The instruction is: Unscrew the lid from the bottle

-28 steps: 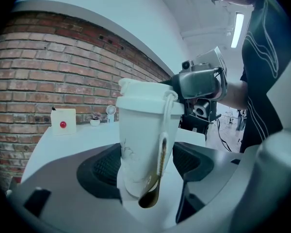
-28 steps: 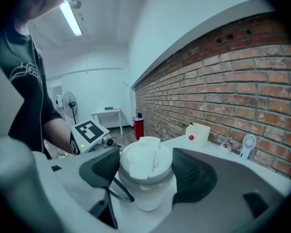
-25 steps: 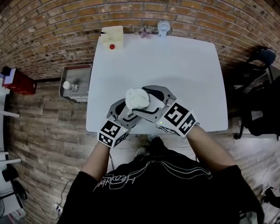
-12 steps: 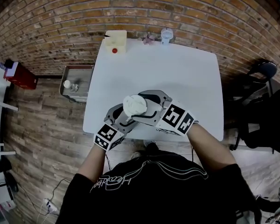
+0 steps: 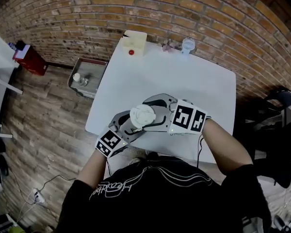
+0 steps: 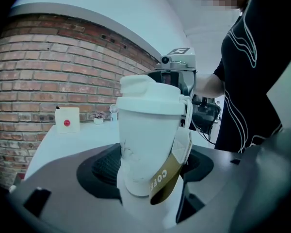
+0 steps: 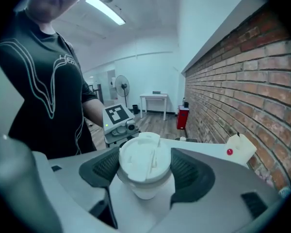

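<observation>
The left gripper [image 6: 150,166] clamps its jaws on the white bottle [image 6: 145,130] just above the near edge of the table [image 5: 184,86], and the right gripper [image 7: 145,171] pinches the lid [image 7: 144,159] in its jaws, so this looks like the twisting step, and next the lid needs turning until it comes loose.

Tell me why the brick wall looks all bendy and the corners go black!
Head view: a wide lens bows the brick wall into a curve. Left gripper view: the corners are dark and rounded, the bottle is sharp, and what lies nearest the lens is soft. Right gripper view: the ceiling light glares and the lid looks bluish.
</observation>
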`<state>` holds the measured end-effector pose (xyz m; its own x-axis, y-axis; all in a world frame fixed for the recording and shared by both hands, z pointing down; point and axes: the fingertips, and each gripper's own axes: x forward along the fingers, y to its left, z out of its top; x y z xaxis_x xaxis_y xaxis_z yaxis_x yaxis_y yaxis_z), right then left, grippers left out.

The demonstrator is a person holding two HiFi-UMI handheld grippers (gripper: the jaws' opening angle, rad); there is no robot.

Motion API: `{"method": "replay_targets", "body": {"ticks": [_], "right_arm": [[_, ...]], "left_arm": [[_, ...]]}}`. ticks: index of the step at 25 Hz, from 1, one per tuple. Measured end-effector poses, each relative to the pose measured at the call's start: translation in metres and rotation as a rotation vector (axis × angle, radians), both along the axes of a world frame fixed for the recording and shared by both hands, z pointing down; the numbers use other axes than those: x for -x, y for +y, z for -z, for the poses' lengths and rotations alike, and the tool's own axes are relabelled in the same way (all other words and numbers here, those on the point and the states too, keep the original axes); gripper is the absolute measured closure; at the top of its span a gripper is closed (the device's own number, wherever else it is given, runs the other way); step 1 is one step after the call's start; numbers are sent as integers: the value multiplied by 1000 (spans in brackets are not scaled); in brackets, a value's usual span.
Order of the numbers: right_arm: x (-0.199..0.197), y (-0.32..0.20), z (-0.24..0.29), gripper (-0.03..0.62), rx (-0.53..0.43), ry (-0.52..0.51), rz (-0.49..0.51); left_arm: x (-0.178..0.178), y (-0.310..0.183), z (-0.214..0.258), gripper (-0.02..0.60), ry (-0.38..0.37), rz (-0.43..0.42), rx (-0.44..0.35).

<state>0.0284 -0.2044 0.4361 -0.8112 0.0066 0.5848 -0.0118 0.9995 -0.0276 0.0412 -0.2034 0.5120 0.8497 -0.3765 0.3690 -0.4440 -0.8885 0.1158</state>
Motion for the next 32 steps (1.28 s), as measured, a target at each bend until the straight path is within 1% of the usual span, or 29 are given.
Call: {"method": "replay_targets", "body": {"ticks": [8,12,15,17,19,22,26,27,29,32], "right_arm": [[2,6,-1,272,-25,78,321],[2,9,-3,273,-65,124,465],[1,10,-3,273,-87,164,554],[1,10,-3,273,-96,188,584],[2,11,-3,273,-100,196,588],[3,10,-2,272,-99,182,568],[0,6,-3,260,-110,199,486],[-1,5,-2,228,-117,204,457],[-3,1,3,204,-119,183,375],[0,-6,20,201,-84,57,187]], "left_arm": [[2,1,0,229,-7,6,2],[2,3,0,229,-7,0,4],[2,2,-1,229,-8,-4,6],[1,2,-1,229,-8,-5,6],[1,2,-1,229,-6,-4,6],[2,1,-1,229,-3,-3,4],[1,1,-2,229,-1,-11,4],[1,1,-2,229,1,-10,5],[2,1,-2,229,4,-8,7],[1,0,-2,229,4,-8,6]]}}
